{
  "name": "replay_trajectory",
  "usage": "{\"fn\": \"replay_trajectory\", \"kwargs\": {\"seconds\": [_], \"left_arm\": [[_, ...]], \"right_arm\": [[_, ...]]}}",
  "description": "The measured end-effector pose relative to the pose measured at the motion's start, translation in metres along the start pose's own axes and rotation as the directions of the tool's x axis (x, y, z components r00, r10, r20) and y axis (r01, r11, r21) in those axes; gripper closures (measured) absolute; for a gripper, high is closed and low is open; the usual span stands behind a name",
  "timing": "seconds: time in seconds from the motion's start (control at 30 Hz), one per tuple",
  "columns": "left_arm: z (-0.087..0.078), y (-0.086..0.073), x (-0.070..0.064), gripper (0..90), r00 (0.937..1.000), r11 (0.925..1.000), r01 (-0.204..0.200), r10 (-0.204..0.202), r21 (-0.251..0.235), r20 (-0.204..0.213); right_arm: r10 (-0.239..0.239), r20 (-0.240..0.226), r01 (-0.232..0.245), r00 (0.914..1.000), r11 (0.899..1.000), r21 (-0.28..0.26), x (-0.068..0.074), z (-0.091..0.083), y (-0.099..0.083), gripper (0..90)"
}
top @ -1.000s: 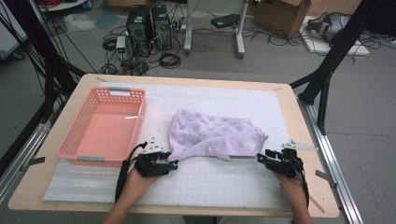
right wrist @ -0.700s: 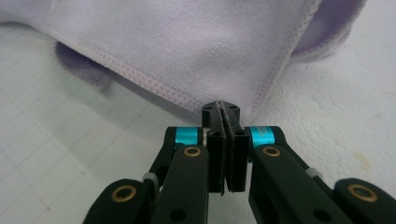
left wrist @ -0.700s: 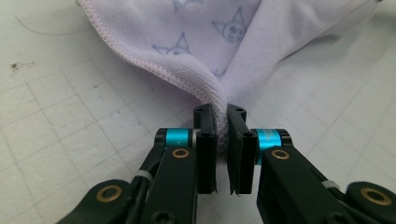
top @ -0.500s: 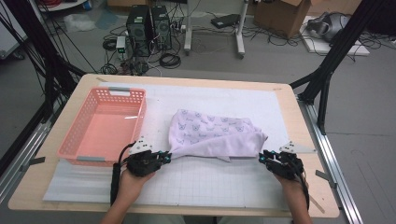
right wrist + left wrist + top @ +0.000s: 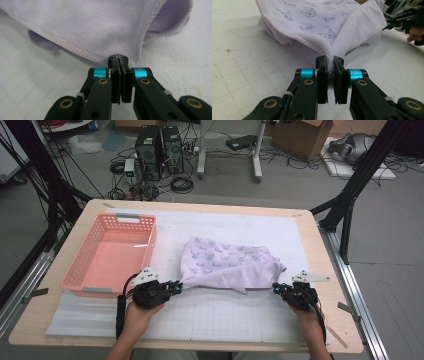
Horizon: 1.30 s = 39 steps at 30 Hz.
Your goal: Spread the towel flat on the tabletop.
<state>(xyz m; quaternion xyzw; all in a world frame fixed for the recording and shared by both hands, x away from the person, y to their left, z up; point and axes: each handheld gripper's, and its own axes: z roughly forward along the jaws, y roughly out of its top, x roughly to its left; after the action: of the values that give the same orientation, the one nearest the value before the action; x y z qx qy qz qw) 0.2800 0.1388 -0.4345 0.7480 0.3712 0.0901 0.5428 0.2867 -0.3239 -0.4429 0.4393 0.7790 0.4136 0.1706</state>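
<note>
Both your grippers clamp corners of the lilac towel (image 5: pixel 227 265): left gripper (image 5: pixel 176 287) nearest the pink basket (image 5: pixel 80 281), right gripper (image 5: pixel 276 289) at the towel's far end, cloth beside the basket.

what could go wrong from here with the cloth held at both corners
The left gripper pinches only a thin bunched edge of the lilac cloth, so a hard pull might slip it free. The right gripper also bites just the hem, with little fabric between its jaws; the same could happen there. The cloth is folded over itself in the middle, so spreading it may leave a crease. The pink basket sits close beside the left hand and could be nudged.
</note>
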Motion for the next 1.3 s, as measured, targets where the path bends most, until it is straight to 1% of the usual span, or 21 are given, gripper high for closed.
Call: {"fn": "replay_trajectory", "kwargs": {"seconds": [0.13,0.17,0.2,0.23,0.27,0.3,0.37,0.4,0.43,0.47,0.5,0.53,0.57,0.6,0.67,0.73,0.87,0.97,1.03,1.13,1.3], "left_arm": [[-0.004,0.000,-0.001,82.9,1.0000,1.0000,0.001,-0.001,-0.010,0.006],[-0.004,0.000,-0.001,82.9,1.0000,0.9999,0.004,-0.004,-0.016,0.004],[-0.005,0.000,-0.001,82.9,1.0000,0.9999,0.004,-0.003,-0.013,0.003],[-0.005,0.000,-0.001,82.9,1.0000,0.9999,0.005,-0.005,-0.013,0.003],[-0.004,0.000,-0.001,82.9,1.0000,0.9999,0.003,-0.003,-0.012,0.002],[-0.004,0.000,-0.001,82.9,1.0000,0.9999,0.000,0.000,-0.011,0.002],[-0.002,0.000,-0.002,82.9,1.0000,1.0000,-0.001,0.001,-0.008,0.004],[-0.002,0.000,-0.002,82.9,1.0000,1.0000,-0.005,0.005,-0.002,0.005],[-0.001,-0.001,-0.002,82.9,1.0000,1.0000,-0.007,0.007,-0.002,0.006],[-0.001,-0.001,-0.002,82.9,0.9999,1.0000,-0.009,0.009,0.001,0.005],[0.000,-0.001,-0.002,82.9,1.0000,1.0000,-0.008,0.008,-0.001,0.004],[0.000,-0.001,-0.002,82.9,1.0000,1.0000,-0.008,0.008,0.000,0.003],[-0.001,-0.001,-0.002,82.9,1.0000,1.0000,-0.006,0.006,-0.002,0.001],[-0.001,-0.001,-0.002,82.9,0.9999,0.9999,-0.010,0.010,-0.002,-0.002],[-0.002,-0.001,-0.002,82.9,1.0000,0.9999,-0.010,0.010,-0.005,-0.002],[-0.003,-0.001,-0.003,82.9,1.0000,0.9999,-0.008,0.008,-0.012,-0.002],[-0.008,-0.001,-0.004,82.9,0.9999,0.9998,-0.006,0.006,-0.021,0.009],[-0.014,-0.003,-0.005,82.9,0.9987,0.9986,0.028,-0.026,-0.045,0.043],[-0.020,-0.005,-0.007,82.9,0.9963,0.9968,0.054,-0.050,-0.059,0.069],[-0.027,-0.012,-0.013,82.9,0.9959,0.9972,0.055,-0.052,-0.050,0.075],[-0.042,-0.024,-0.026,82.9,0.9948,0.9970,0.064,-0.061,-0.043,0.082]], "right_arm": [[-0.031,0.024,0.031,0.9992,1.000,-0.004,0.003,-0.007,-0.002,88.2],[-0.021,0.032,0.021,0.9993,1.000,-0.011,0.003,-0.009,-0.003,74.7],[0.013,0.047,-0.011,0.9988,1.000,-0.027,0.000,-0.010,-0.004,65.0],[0.057,0.052,-0.055,0.9971,0.998,-0.038,-0.004,-0.011,-0.004,60.4],[0.098,0.053,-0.094,0.9938,0.994,-0.063,-0.007,-0.011,-0.004,52.3],[0.149,0.044,-0.145,0.9878,0.986,-0.082,-0.012,-0.011,-0.004,47.9],[0.167,0.001,-0.166,0.9860,0.981,-0.097,-0.016,-0.007,-0.002,38.7],[0.170,-0.018,-0.170,0.9854,0.981,-0.092,-0.017,-0.003,-0.001,35.9],[0.161,-0.039,-0.164,0.9862,0.983,-0.078,-0.016,0.002,0.000,36.8],[0.146,-0.037,-0.148,0.9885,0.987,-0.057,-0.014,0.006,0.000,37.7],[0.120,-0.023,-0.121,0.9925,0.992,-0.039,-0.012,0.010,0.001,45.4],[0.093,-0.030,-0.093,0.9952,0.995,-0.022,-0.010,0.011,0.001,59.9],[0.060,-0.029,-0.060,0.9978,0.998,-0.010,-0.007,0.012,0.002,67.9],[0.025,-0.020,-0.025,0.9995,1.000,-0.003,-0.004,0.011,0.002,79.2],[-0.016,-0.009,0.016,0.9998,1.000,-0.007,-0.001,0.008,0.002,86.0],[-0.025,0.004,0.025,0.9997,1.000,-0.012,0.001,0.002,0.002,86.1],[-0.019,0.030,0.020,0.9993,1.000,-0.015,0.003,-0.013,-0.003,86.0],[-0.031,0.052,0.032,0.9982,0.999,-0.010,0.005,-0.031,-0.007,86.1],[-0.011,0.050,0.012,0.9987,1.000,-0.025,0.006,-0.041,-0.010,86.1],[-0.001,0.050,0.003,0.9988,0.999,-0.035,0.011,-0.055,-0.017,86.0],[-0.007,0.042,0.008,0.9991,1.000,-0.013,0.026,-0.071,-0.030,86.0]]}}
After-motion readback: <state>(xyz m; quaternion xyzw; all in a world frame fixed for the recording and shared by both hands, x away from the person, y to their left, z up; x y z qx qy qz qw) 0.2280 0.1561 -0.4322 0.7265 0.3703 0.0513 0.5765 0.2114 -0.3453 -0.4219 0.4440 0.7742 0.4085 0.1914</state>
